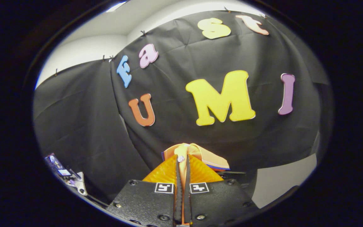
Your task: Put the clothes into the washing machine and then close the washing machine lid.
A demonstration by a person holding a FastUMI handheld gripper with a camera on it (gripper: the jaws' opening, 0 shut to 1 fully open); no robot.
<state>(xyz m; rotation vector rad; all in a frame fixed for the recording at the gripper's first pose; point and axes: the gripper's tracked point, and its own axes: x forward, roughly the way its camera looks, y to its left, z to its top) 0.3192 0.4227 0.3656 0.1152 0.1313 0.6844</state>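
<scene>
My gripper is raised and faces the booth's black cloth wall. Its two fingers stand almost together, pinching an orange garment with a small white button and a dark stripe along one edge. The cloth bunches up just beyond the fingertips and droops to the right of them. A thin strip of the same orange fabric runs down between the fingers.
A white appliance edge with a control panel shows low on the left, beside the fingers. A pale flat surface lies low on the right. The black cloth wall hangs close ahead, with a white wall above it.
</scene>
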